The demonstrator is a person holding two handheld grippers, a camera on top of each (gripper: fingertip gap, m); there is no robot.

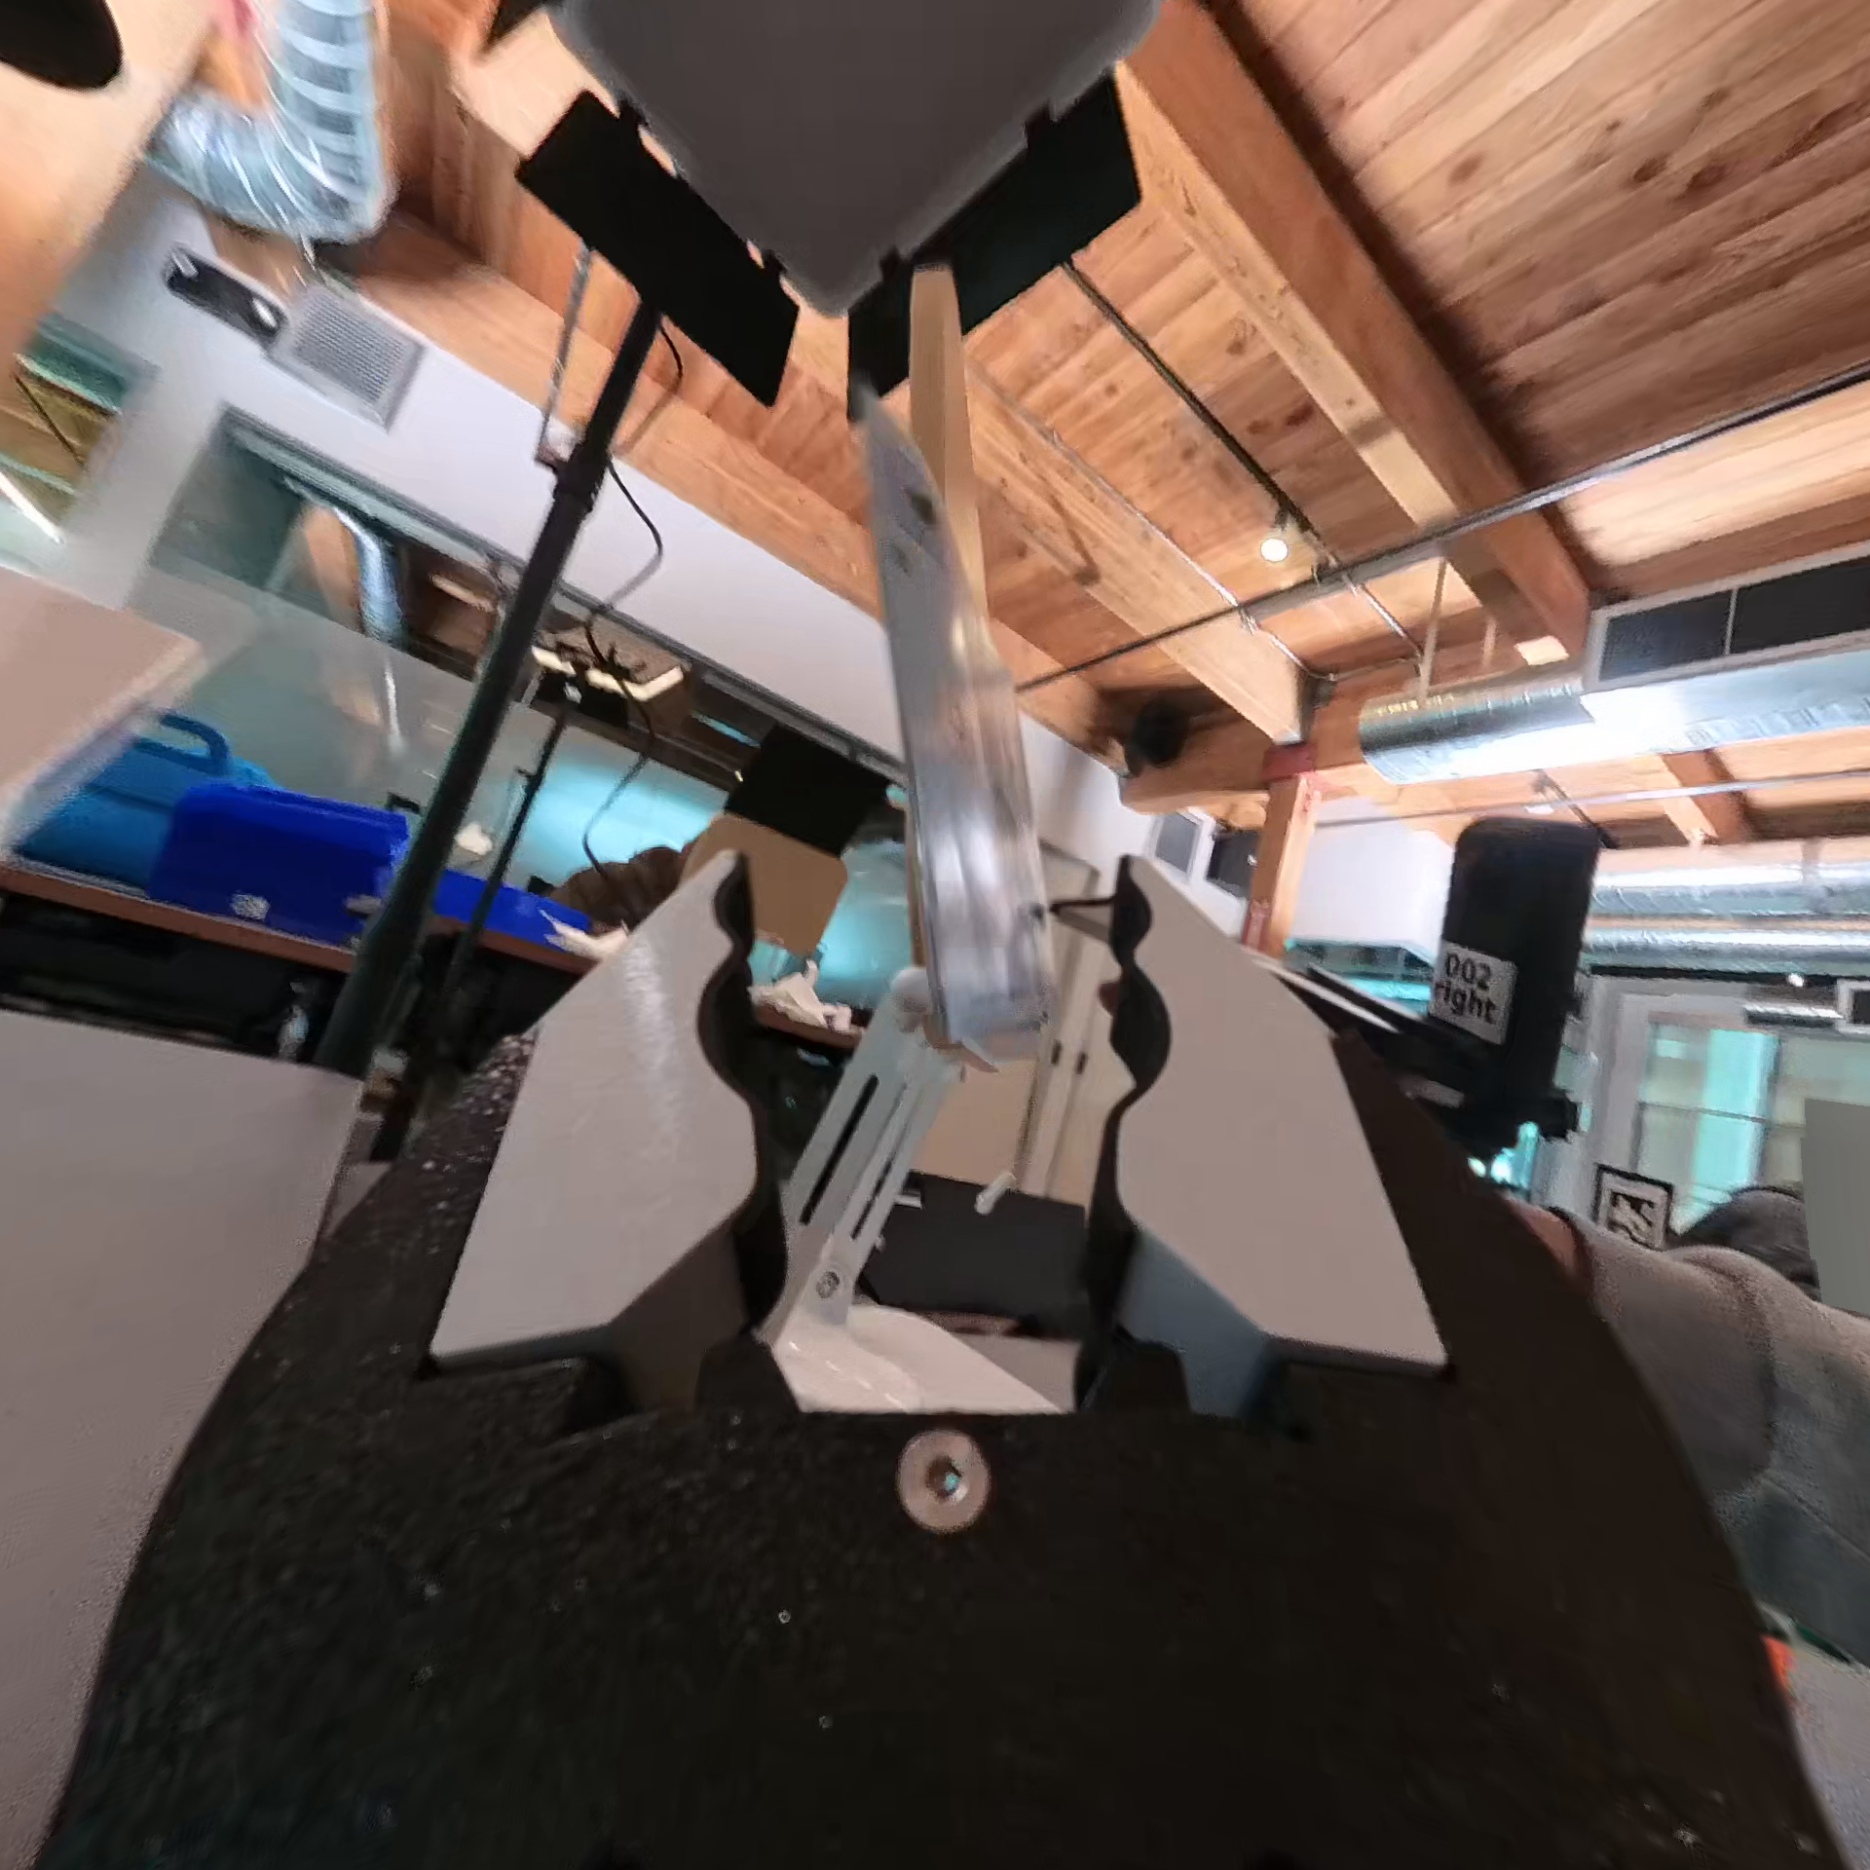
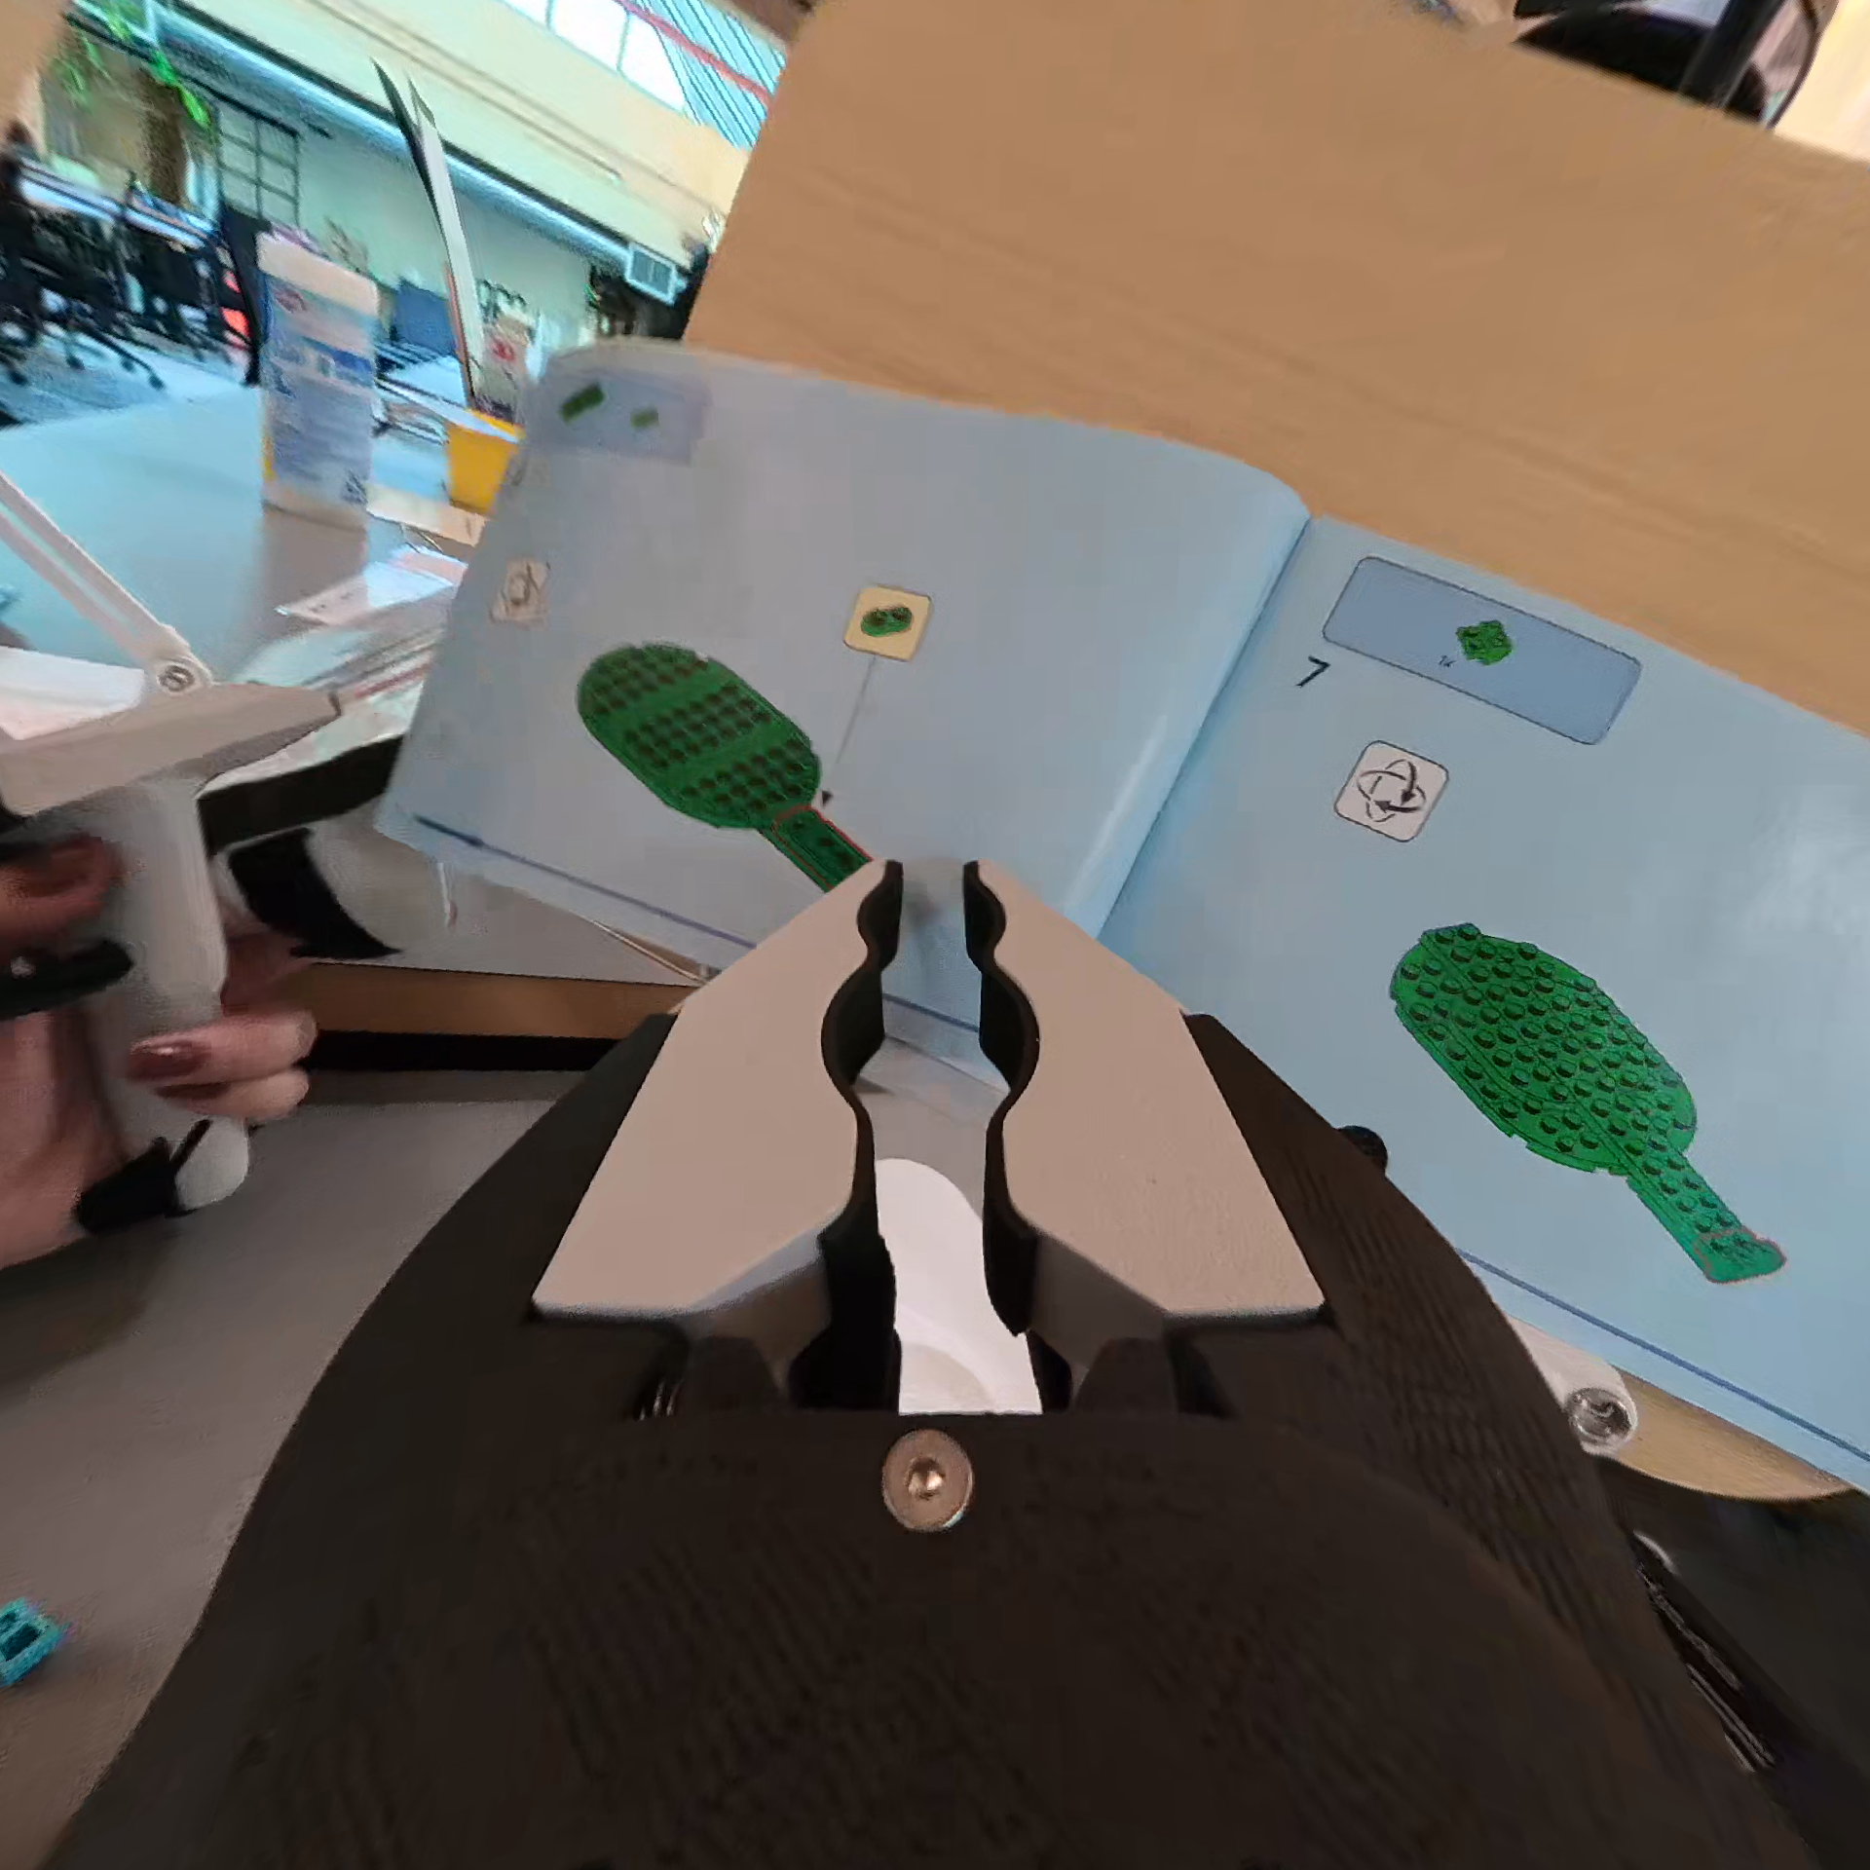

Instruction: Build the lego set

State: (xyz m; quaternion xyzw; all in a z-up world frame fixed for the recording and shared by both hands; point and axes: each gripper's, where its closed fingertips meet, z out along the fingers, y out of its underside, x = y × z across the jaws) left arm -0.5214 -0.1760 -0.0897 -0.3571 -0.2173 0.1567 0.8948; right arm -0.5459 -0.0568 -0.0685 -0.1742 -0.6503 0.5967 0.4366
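My left gripper (image 1: 936, 911) is open wide, tilted up toward the ceiling, and holds nothing. A light-blue instruction booklet (image 1: 961, 769) shows edge-on beyond its fingers, apart from both pads, on a white stand (image 1: 870, 1143). In the right wrist view the booklet (image 2: 1012, 627) lies open, with green brick drawings on both pages. My right gripper (image 2: 931, 875) has its fingers drawn close, with a narrow slit between them. Its tips are at the lower part of the left page, near the spine. The left gripper (image 2: 152, 769) shows beside the page's left edge, held by a hand (image 2: 202, 1052).
A cardboard sheet (image 2: 1214, 253) stands behind the booklet. A small teal brick (image 2: 25, 1644) lies on the grey table (image 2: 253, 1366). A white carton (image 2: 314, 385) stands farther back. A black pole (image 1: 486, 729) and blue bins (image 1: 273, 850) are at the left, and a grey lamp head (image 1: 860, 121) hangs overhead. Some 12 centimeters of space lies between my two pairs of fingers.
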